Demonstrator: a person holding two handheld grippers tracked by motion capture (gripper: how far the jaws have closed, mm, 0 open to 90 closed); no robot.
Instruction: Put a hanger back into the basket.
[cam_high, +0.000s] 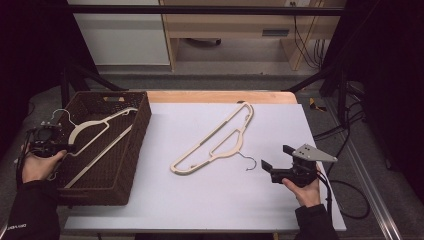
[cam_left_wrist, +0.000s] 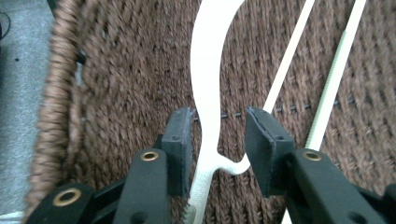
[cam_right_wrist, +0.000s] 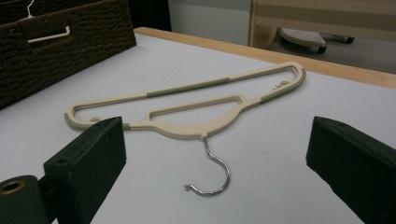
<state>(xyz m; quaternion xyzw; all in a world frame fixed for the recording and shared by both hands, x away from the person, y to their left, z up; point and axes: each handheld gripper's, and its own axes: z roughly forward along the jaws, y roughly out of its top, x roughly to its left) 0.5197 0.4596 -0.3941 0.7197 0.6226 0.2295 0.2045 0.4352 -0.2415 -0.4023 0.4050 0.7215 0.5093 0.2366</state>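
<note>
- Table (cam_high: 210, 200): pale grey top with a wooden strip along the far edge; it carried everything below.
- Basket (cam_high: 135, 150): dark brown, woven, rectangular, at the left end of the table, its near-left corner at the table's edge.
- Hanger in the basket (cam_high: 95, 125): cream plastic, lying slantwise inside, wire hook at the far left corner, bar running toward the near side. In the left gripper view its neck (cam_left_wrist: 208, 135) passed between the two pads.
- Hanger on the table (cam_high: 215, 142): cream with greenish grip strips, flat on the grey top at centre, well apart from the basket; long axis ran from near-left to far-right, chrome hook (cam_right_wrist: 212, 175) pointing toward the right gripper.
- Right gripper (cam_high: 275, 162): held low over the table at the near right, aimed at the table hanger's hook; jaws spread wide, nothing between them, hook just short of the pads.
- Left gripper (cam_high: 65, 147): at the basket's left wall, reaching in. Jaws partly open, astride the hanger's neck; the left pad lay just beside the plastic, the right pad stood off it with a gap, so no clamping.
</note>
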